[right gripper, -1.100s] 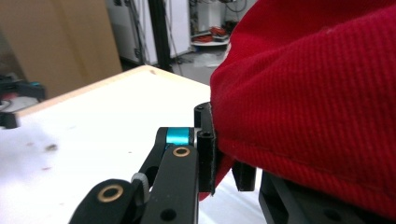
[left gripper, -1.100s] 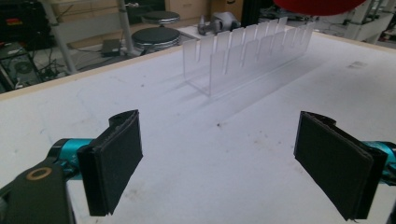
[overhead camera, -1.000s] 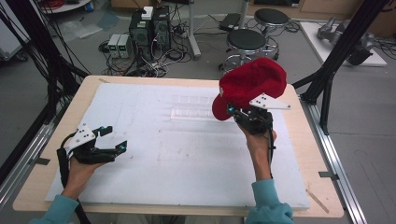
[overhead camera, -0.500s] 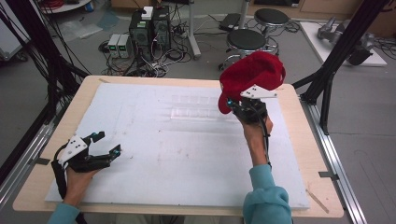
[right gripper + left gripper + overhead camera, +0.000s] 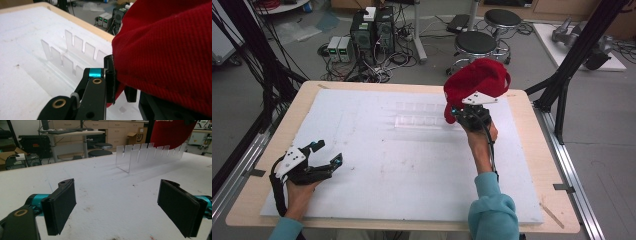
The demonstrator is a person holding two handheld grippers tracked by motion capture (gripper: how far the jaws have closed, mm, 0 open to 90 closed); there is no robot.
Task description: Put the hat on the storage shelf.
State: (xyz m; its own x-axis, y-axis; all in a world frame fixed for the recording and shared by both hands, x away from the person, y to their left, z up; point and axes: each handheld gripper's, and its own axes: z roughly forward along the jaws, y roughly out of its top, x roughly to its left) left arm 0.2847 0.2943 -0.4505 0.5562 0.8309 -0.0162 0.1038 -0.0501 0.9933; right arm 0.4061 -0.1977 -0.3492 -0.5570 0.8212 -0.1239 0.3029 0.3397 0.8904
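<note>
A white foam sheet point(image 5: 377, 165) covered the wooden counter point(image 5: 532, 150) beneath the fingers. Past the counter's far edge, well beyond the fingers, two black stools point(image 5: 475, 43) stood on the grey floor beside computer boxes point(image 5: 372, 30) with tangled cables point(image 5: 377, 70). Black frame posts point(image 5: 582, 55) rose at both sides.

"SF" is showing in dark letters on a cardboard box point(image 5: 138, 137) standing behind the desk point(image 5: 105, 182).
</note>
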